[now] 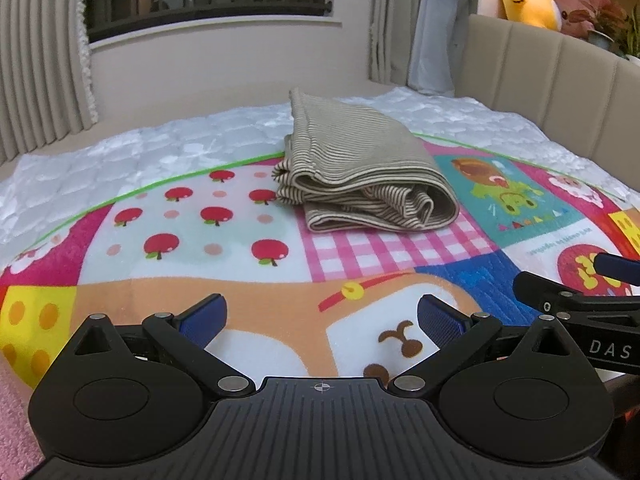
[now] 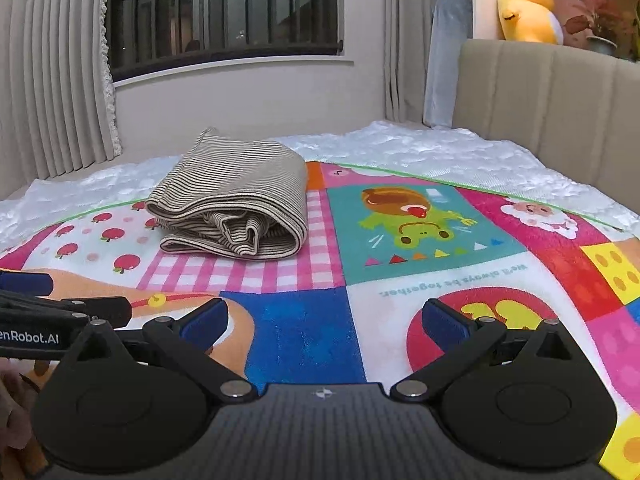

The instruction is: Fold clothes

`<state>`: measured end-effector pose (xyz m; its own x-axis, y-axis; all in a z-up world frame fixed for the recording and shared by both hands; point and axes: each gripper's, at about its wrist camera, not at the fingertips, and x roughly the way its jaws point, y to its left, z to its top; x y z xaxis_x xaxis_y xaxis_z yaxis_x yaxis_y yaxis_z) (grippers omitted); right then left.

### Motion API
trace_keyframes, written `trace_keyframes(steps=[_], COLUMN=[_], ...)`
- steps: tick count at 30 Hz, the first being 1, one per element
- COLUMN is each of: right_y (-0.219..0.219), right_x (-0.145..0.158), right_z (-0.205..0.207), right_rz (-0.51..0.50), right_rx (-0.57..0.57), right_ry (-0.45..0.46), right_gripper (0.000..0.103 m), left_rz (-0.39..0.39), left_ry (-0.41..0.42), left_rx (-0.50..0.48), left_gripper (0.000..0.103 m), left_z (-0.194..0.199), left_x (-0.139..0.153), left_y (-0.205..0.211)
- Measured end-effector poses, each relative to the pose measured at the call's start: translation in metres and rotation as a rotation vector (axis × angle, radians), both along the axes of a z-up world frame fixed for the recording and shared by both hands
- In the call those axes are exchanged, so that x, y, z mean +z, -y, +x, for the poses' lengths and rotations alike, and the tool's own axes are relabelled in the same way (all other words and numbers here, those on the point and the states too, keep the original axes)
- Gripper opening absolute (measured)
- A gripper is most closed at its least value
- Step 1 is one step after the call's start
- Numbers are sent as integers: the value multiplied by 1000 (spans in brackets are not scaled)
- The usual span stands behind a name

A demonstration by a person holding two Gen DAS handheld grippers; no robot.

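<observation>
Your left gripper [image 1: 322, 320] and right gripper [image 2: 324, 322] both hover low over the patchwork blanket [image 1: 248, 288] with fingers spread wide, holding nothing. Ahead of them, well apart from either, the striped garment [image 1: 360, 172] lies folded in a compact bundle on the pink checked patch. Beyond it sit the white quilt [image 1: 160, 148], padded headboard [image 2: 552, 92] and a yellow plush toy [image 2: 528, 8].

A colourful patchwork-print play blanket [image 2: 400, 248] covers a white quilted mattress pad [image 2: 440, 148]. Behind stand a beige padded headboard [image 2: 540, 92], a yellow plush duck [image 2: 524, 4], pleated cream curtains [image 2: 52, 72] and a dark barred window [image 2: 224, 12].
</observation>
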<state>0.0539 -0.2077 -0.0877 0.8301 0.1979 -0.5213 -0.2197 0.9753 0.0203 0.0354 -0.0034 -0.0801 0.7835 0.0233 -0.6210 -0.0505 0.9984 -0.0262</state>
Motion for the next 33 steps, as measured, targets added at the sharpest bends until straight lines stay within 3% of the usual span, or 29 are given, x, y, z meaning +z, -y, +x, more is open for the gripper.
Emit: trace_keyframes(steps=[33], right_y=[1], right_x=[-1], right_z=[0], right_rz=[-4], right_rx=[-2], right_ry=[-11], right_gripper=[103], left_rz=[-16], left_ry=[-37], left_rx=[17], left_gripper=[103], left_z=[5], left_x=[-4], left_y=[-5])
